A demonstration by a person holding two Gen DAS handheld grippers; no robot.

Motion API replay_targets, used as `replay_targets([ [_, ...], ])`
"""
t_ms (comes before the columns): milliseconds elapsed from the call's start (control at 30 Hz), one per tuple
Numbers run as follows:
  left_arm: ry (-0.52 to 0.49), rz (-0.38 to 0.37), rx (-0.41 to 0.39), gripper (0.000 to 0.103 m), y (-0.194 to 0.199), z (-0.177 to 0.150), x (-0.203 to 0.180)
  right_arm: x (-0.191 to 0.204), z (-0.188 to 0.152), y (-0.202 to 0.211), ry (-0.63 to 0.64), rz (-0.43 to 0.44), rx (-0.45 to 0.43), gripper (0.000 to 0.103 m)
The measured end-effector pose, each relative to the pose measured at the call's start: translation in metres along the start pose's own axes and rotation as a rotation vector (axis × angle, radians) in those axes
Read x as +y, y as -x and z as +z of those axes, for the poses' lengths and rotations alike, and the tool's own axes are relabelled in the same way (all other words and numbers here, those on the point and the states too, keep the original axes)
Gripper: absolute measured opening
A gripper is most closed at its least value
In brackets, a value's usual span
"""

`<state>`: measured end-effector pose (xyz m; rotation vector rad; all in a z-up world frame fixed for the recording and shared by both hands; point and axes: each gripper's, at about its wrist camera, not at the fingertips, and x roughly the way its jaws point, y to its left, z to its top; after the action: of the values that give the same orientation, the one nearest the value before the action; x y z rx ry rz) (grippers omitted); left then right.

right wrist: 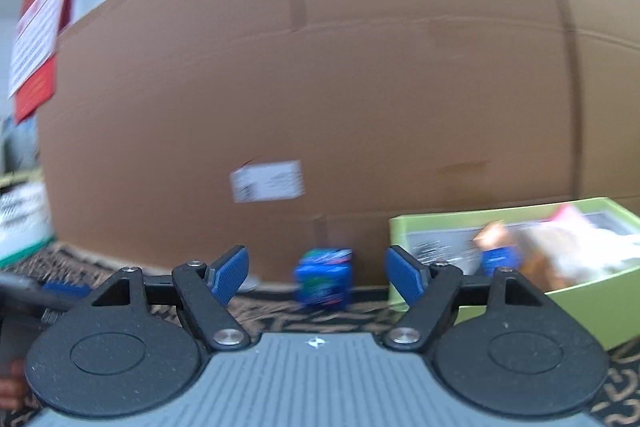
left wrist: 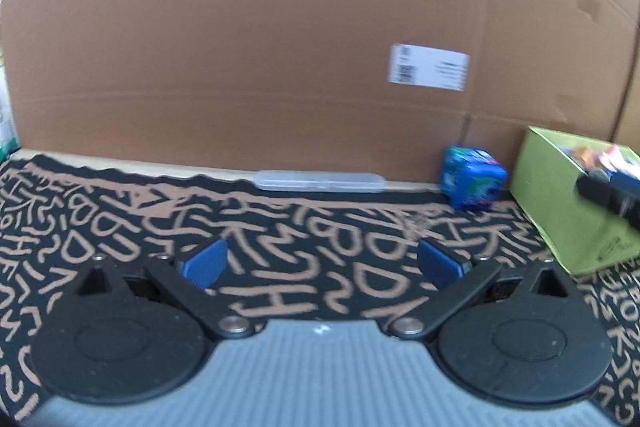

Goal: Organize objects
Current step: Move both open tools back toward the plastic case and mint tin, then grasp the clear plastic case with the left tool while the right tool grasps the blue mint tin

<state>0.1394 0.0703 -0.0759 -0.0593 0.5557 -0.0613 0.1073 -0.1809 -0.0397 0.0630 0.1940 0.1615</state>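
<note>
Two wrist views across a black tablecloth (left wrist: 120, 227) printed with tan letters, backed by a large brown cardboard box (left wrist: 280, 47) bearing a white shipping label (left wrist: 429, 67).

Left wrist view: left gripper (left wrist: 322, 263) low over the cloth, blue fingertips (left wrist: 206, 263) spread wide apart, released, grasping nothing. Ahead, against the foot of the cardboard box, a clear plastic case (left wrist: 320, 181) lying flat and lengthwise. To its right, a small blue cube-shaped box (left wrist: 472, 183) with colourful print, tilted on the cloth, touching or nearly touching the cardboard. Just beside that, further right, a lime-green open box (left wrist: 560, 195) holding assorted small items, blurred. At the far right edge, over the green box, a dark blurred part of the other tool (left wrist: 612, 195).

Right wrist view: right gripper (right wrist: 316, 275) also released, blue fingertips (right wrist: 230, 275) well apart, empty. Straight ahead between the fingers, the small blue cube-shaped box (right wrist: 324, 279), blurred, near the base of the cardboard box (right wrist: 320, 87). To the right, the lime-green open box (right wrist: 592, 299) with packets and a blue-labelled item inside, details too blurred to name. White shipping label (right wrist: 267, 181) above the cube, left of centre. At upper left, a red poster with white paper (right wrist: 44, 19) on the wall.
</note>
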Motion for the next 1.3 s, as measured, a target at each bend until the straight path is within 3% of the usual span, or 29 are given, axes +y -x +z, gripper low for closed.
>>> replay_targets([
  [167,-0.042,-0.001,-0.014,0.103,-0.019,0.014,0.018,0.044,-0.002,-0.032,0.075,0.004,0.126,0.079],
  [400,-0.042,-0.019,0.017,0.103,-0.074,0.046,0.048,0.054,0.002,-0.069,0.020,-0.017,0.169,0.079],
  [700,-0.025,-0.102,0.070,0.103,-0.123,0.060,0.058,0.076,-0.019,-0.134,0.115,0.124,0.299,0.079],
  [1100,-0.057,-0.238,0.158,0.103,-0.157,0.058,0.056,0.073,-0.015,-0.217,0.103,0.185,0.439,0.079],
  [1300,-0.064,-0.278,0.167,0.102,-0.142,0.048,0.051,0.081,-0.017,-0.207,0.151,0.270,0.441,0.081],
])
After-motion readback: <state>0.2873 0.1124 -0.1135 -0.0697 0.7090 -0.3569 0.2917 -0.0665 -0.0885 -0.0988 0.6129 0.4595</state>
